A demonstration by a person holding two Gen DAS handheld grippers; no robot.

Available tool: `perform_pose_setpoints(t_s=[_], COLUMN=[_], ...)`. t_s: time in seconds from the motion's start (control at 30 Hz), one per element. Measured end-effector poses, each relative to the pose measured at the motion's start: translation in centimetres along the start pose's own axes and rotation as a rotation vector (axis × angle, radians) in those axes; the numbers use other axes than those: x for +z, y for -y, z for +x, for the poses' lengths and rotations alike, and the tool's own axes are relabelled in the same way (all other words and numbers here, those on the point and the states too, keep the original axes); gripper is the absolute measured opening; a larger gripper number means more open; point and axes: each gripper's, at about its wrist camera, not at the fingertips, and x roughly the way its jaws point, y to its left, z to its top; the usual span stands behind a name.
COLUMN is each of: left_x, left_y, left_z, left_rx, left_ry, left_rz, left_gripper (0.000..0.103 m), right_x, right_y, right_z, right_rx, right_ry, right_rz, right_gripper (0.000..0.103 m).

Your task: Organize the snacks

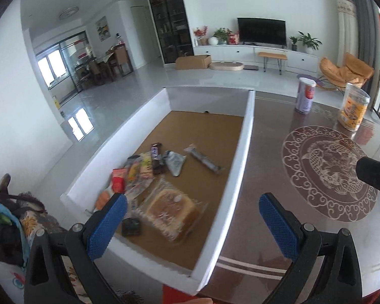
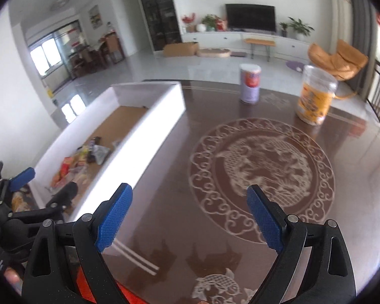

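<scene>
Now both empty and spread wide: left gripper (image 1: 192,217) over the white box (image 1: 243,149) of packets, right gripper (image 2: 190,215) over bare table (image 2: 164,164), purple can (image 2: 250,83) and clear snack jar (image 2: 315,96) upright well ahead, jar rightward, nearer the right.

The table (image 2: 354,177) is dark brown, inlaid with a pale round fish-and-scroll medallion (image 2: 262,169); left of the medallion, the box (image 1: 243,152) has white walls and a tan floor; beyond the medallion stand a lilac can (image 2: 250,83) and a clear jar (image 2: 314,96) with an orange-yellow label; both grippers' pads (image 2: 114,217) are blue, diamond-textured.
</scene>
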Motion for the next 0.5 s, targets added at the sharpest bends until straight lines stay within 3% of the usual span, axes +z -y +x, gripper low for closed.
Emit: perform_pose_setpoints(t_s=[0.17,0.27,0.5], left_x=[-1.2,-1.3,-1.0], left_y=[-5.7,-8.1,-10.6], left_z=[-0.8,-0.9,-0.3], left_rx=[0.092,0.108,0.122], left_ry=[0.003,0.002,0.001], left_rz=[-0.07,-0.129,-0.187], left_gripper=[0.103,0.103,0.103], right_x=[1.5,1.6,1.1], right_y=[-8.1,-11.4,-15.5], right_z=[-1.0,-1.1,0.1], right_rx=[0.096,0.123,0.155], right_ry=[0.03,0.043,0.014], right_rz=[-0.16,-0.22,-0.307], right_gripper=[0.093,0.093,0.093])
